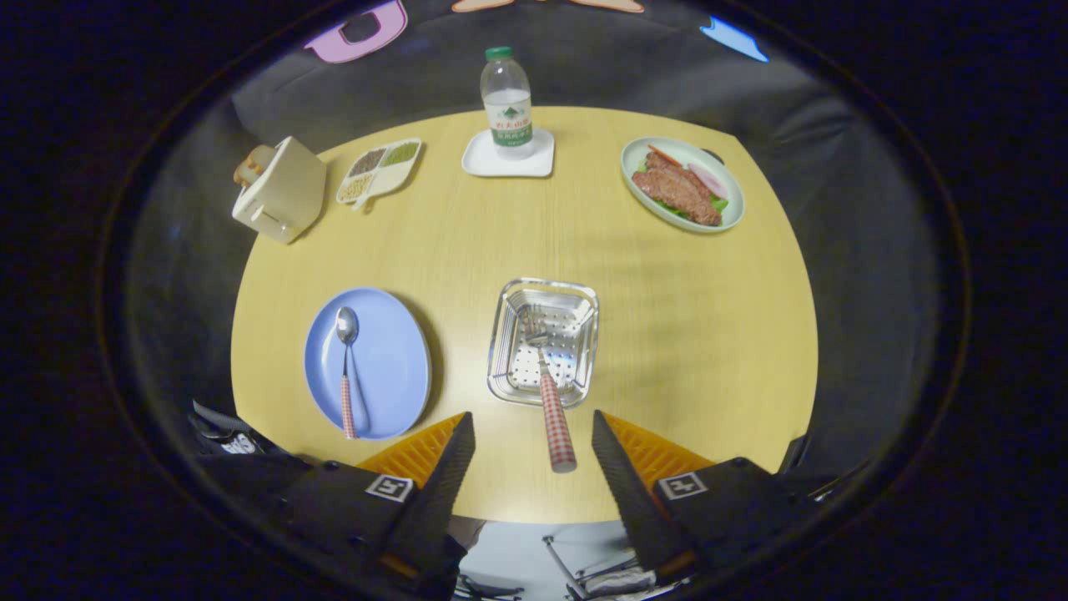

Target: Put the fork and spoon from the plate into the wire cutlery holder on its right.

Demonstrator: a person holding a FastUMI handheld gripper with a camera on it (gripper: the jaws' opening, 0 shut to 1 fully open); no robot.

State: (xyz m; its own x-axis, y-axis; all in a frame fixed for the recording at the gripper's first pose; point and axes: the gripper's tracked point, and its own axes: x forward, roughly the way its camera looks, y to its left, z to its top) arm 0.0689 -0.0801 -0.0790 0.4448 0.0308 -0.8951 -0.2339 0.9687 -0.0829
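A metal cutlery holder [584, 300] with a perforated bottom stands mid-table, just ahead of my fingers. The fork [551, 409] lies in it, tines inside, its red-checked handle leaning over the near rim and ending between my fingers. Neither finger touches it. My gripper [532, 415] is open and raised above the table's near edge. To the holder's left sits the blue plate [396, 359]. On it lies the spoon [346, 367], bowl away from me and checked handle toward me.
Along the far side of the yellow round table [684, 334] stand a cream toaster [279, 190], a divided dish of grains [380, 171], a water bottle [506, 102] on a white square coaster, and a green plate of meat and salad [682, 184].
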